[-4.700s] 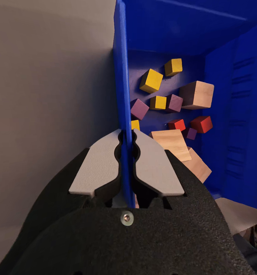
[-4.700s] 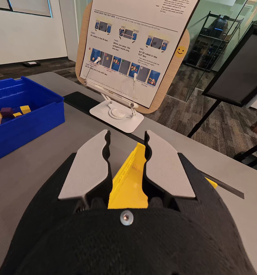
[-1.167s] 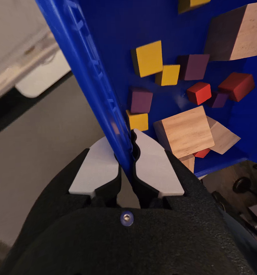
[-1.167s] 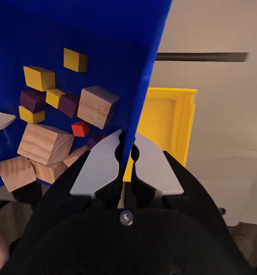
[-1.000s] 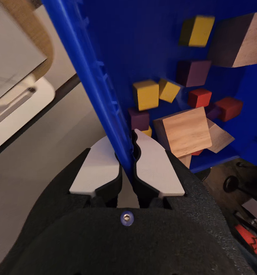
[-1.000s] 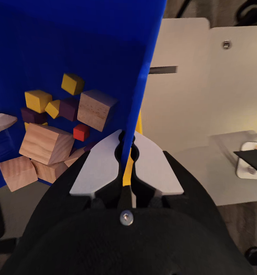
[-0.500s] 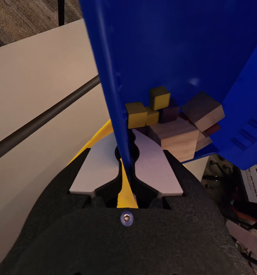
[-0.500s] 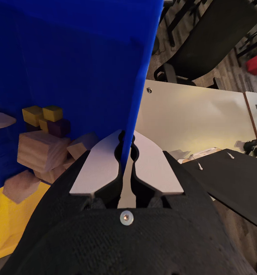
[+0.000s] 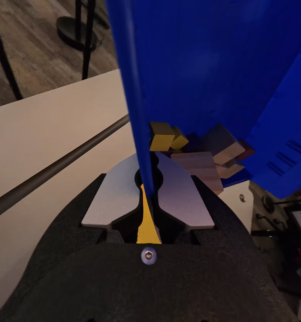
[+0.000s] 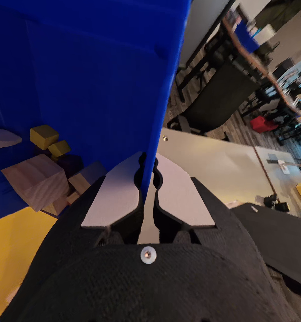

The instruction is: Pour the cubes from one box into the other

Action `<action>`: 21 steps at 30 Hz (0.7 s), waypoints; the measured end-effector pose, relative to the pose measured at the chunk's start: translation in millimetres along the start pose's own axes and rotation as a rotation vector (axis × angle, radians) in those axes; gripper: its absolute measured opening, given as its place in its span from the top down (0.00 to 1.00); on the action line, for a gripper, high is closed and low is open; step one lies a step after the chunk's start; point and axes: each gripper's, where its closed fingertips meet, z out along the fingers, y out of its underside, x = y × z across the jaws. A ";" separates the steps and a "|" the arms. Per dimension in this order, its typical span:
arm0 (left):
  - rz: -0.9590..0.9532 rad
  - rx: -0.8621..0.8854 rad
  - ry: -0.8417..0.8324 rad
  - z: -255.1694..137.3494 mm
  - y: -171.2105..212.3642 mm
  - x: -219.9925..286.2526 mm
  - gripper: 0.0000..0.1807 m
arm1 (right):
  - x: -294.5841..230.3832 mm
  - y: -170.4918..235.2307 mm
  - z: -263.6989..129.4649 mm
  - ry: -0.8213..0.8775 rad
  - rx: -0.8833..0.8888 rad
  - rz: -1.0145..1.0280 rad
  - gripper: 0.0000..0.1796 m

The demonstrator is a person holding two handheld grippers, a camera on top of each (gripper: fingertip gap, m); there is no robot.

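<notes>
Both jaws were clamped on opposite side walls of the blue box [image 9: 207, 69], left gripper [image 9: 148, 167] and right gripper [image 10: 148, 165]. Since half a second before, it had tipped steeper; the cubes [image 10: 36, 179] crowded its lower lip over the yellow box [image 10: 15, 244], so spilling appeared imminent.

I am working in what is looking like an open office or lab: pale tables [image 10: 216, 167] are standing on wood-look flooring [image 9: 33, 52], a black office chair [image 10: 214, 108] is sitting nearby, and cluttered desks [image 10: 268, 73] are stretching beyond.
</notes>
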 end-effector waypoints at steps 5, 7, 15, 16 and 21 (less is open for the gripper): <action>-0.001 0.006 -0.024 2.6 2.3 -6.6 0.97 | -5.4 8.2 6.0 0.000 -0.013 0.022 0.96; 0.008 0.065 0.026 -0.5 -1.6 -2.2 0.97 | -3.4 0.8 -6.2 0.012 0.072 0.016 0.96; 0.032 0.100 -0.004 -2.2 -2.1 -6.9 0.97 | -7.7 4.4 -8.5 0.032 0.117 0.017 0.96; 0.020 0.078 -0.030 -0.4 0.7 -10.8 0.97 | -10.6 7.8 -2.2 0.027 0.093 0.023 0.96; 0.039 0.144 0.021 -5.6 0.8 -5.4 0.97 | -11.5 5.0 -17.6 0.049 0.177 0.003 0.96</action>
